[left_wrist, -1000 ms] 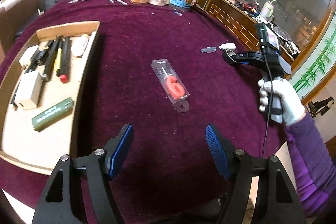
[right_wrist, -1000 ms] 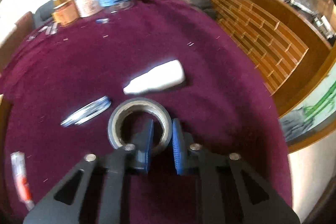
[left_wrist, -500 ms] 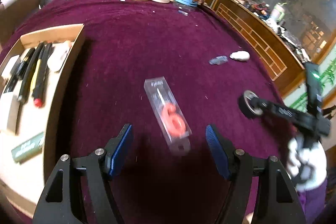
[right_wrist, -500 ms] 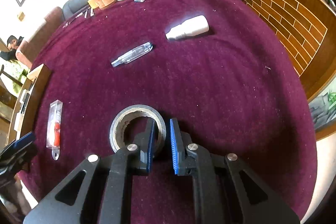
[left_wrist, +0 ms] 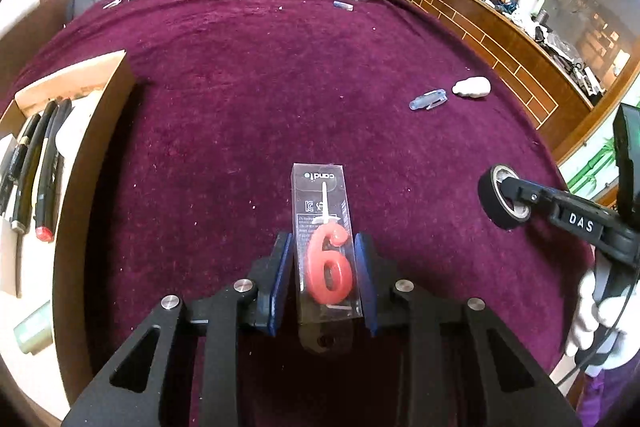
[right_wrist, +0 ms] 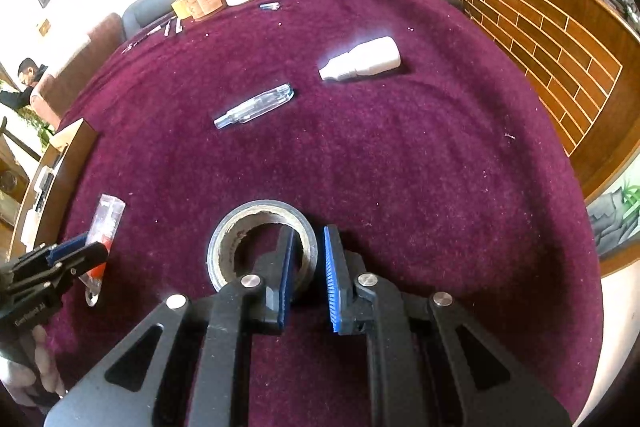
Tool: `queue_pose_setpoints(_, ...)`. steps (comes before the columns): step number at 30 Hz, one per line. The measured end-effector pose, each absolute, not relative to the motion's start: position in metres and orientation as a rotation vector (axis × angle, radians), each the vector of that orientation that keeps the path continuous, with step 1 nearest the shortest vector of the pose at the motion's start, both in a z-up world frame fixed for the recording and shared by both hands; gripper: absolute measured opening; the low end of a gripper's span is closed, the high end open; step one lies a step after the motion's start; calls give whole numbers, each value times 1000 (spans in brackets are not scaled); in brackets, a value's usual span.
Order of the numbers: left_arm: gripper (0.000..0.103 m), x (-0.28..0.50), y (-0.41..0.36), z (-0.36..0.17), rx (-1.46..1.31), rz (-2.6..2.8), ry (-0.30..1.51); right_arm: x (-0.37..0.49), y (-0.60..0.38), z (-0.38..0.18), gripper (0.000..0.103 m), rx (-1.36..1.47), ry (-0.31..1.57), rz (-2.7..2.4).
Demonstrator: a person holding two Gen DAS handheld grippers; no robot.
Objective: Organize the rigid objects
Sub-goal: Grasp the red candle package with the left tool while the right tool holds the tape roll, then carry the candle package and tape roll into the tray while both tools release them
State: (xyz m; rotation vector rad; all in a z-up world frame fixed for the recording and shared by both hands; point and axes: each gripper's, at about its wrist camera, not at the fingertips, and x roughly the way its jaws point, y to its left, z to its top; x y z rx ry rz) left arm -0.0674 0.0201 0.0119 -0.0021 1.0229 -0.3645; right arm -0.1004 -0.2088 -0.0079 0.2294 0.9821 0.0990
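L gripper [left_wrist: 323,277] closing round boxed "6" candle [left_wrist: 326,247], just right of cardboard tray [left_wrist: 94,131]; pads nearly on box sides. Squeeze gently, keep centred, lift level. R gripper [right_wrist: 307,273] clamped on black tape roll [right_wrist: 260,247] wall, further right of tray.

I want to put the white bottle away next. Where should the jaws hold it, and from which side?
Grip the white bottle across its wide body, coming from above with one jaw on each long side. It lies flat on the purple cloth, and its nozzle end, pointing toward the clear pen-like thing, is probably too narrow and tapered.
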Motion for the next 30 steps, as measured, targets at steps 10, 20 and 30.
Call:
queue_pose_setpoints(10, 23, -84, 5, 14, 88, -397, 949, -108, -209, -7, 15, 260, 949, 98)
queue_pose_setpoints(20, 24, -116, 41, 48, -23, -432, 887, -126, -196, 10, 13, 280, 870, 148)
queue_pose_setpoints(30, 24, -142, 74, 69, -59, -404, 842, -137, -152, 35, 13, 234, 830, 233)
